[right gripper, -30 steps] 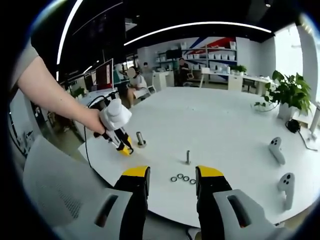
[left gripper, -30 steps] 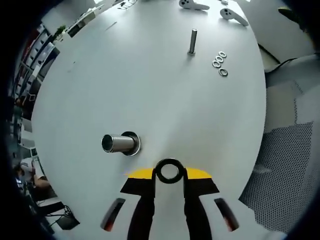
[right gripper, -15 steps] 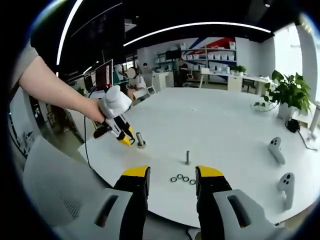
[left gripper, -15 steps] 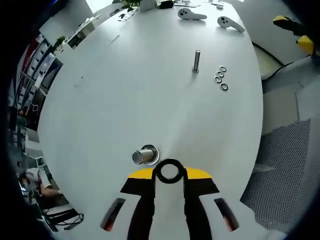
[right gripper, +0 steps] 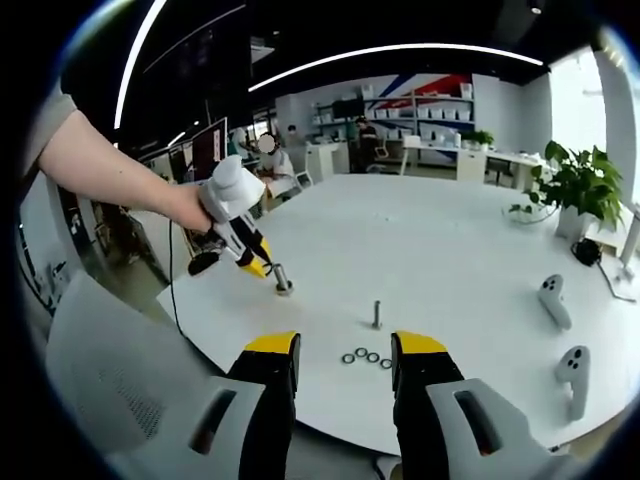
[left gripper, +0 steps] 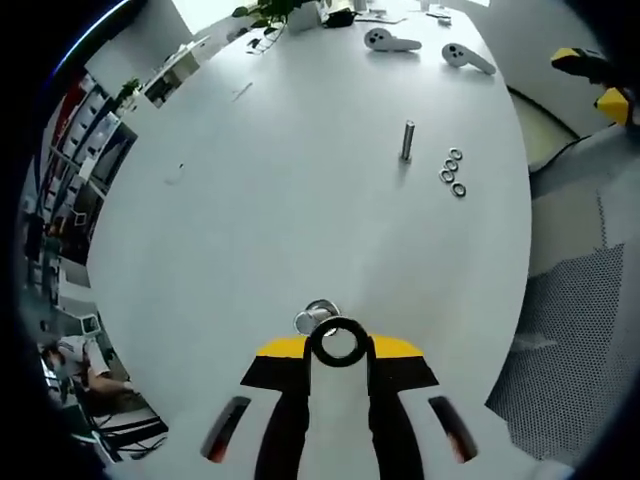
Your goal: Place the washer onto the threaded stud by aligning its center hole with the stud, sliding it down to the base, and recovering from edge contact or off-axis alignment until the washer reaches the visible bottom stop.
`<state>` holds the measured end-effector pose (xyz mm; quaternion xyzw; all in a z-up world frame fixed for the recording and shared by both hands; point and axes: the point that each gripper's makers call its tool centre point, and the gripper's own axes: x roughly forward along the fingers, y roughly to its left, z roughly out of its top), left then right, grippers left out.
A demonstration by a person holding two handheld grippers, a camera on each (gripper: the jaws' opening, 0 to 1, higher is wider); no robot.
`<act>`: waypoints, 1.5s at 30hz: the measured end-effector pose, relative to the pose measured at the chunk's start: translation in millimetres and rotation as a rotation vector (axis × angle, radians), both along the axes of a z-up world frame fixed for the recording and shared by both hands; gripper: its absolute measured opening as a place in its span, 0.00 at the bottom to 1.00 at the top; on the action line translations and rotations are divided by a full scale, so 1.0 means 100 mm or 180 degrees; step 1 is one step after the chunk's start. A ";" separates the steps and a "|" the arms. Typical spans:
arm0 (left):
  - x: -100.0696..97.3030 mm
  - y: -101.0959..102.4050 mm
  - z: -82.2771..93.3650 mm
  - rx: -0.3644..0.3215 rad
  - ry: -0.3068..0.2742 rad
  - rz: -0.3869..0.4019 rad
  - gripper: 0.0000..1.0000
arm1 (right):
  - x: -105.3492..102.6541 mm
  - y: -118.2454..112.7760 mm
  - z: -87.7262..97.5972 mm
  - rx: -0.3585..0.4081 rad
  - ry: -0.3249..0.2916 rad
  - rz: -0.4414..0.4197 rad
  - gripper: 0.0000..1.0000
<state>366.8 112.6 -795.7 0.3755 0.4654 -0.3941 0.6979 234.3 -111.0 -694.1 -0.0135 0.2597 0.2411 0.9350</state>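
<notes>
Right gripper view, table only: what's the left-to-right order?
Left gripper at the wide metal stud → thin threaded stud → upper white handheld controller → lower white handheld controller. The row of loose steel washers overlaps the thin stud's span, so left out.

Washer (left gripper: 339, 343): dark metal ring, lower centre of left gripper view, pinched edge-on between jaw tips, hole facing camera. Stud (left gripper: 316, 319): short silver post on white table, seen nearly end-on just above-left of washer, overlapping its rim; contact unclear. In right gripper view, stud (right gripper: 283, 279) upright, left of centre.
</notes>
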 end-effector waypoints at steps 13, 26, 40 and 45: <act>0.03 -0.02 0.00 0.0048 -0.0045 0.0020 0.19 | 0.00 -0.01 0.00 0.0010 0.0011 -0.0020 0.38; 0.10 -0.03 -0.09 0.0064 0.0031 0.0046 0.19 | 0.00 -0.01 -0.01 -0.0006 0.0027 -0.0022 0.38; 0.20 -0.06 -0.19 0.0068 0.0110 0.0007 0.19 | 0.01 -0.03 -0.03 -0.0012 0.0041 -0.0054 0.38; 0.17 -0.07 -0.21 0.0102 0.0246 0.0000 0.19 | 0.01 -0.03 -0.04 -0.0022 0.0054 -0.0041 0.38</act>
